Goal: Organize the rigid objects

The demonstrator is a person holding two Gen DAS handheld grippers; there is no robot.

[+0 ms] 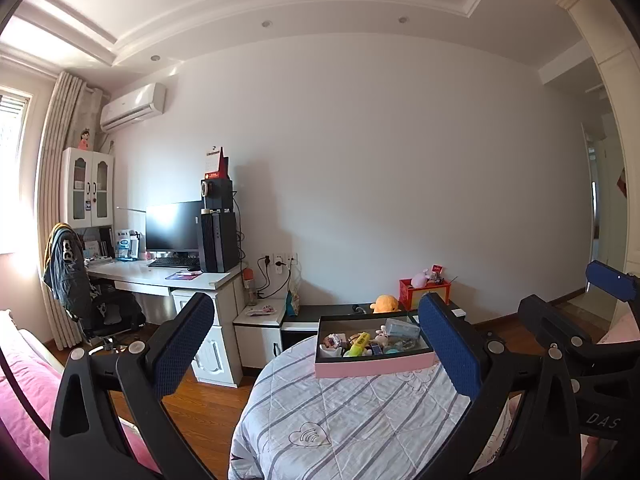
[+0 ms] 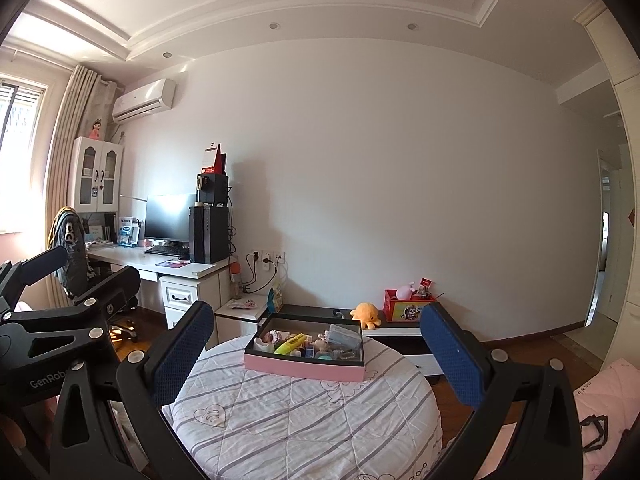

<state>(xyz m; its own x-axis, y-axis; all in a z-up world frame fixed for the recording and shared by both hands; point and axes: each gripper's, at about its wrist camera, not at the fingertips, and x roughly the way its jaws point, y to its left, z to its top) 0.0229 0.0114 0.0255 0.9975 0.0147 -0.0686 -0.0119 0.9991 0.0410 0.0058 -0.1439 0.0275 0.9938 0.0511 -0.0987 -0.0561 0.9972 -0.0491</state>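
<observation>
A pink box with a black inside sits at the far side of a round table under a striped quilted cloth. It holds several small things, among them a yellow highlighter and a clear plastic case. My left gripper is open and empty, held above the table short of the box. My right gripper is open and empty, likewise short of the box. Each gripper shows at the edge of the other's view.
A white desk with a monitor and computer tower stands at the left, with a chair before it. A low cabinet behind the table carries an orange plush octopus and a red box. Pink bedding lies at left.
</observation>
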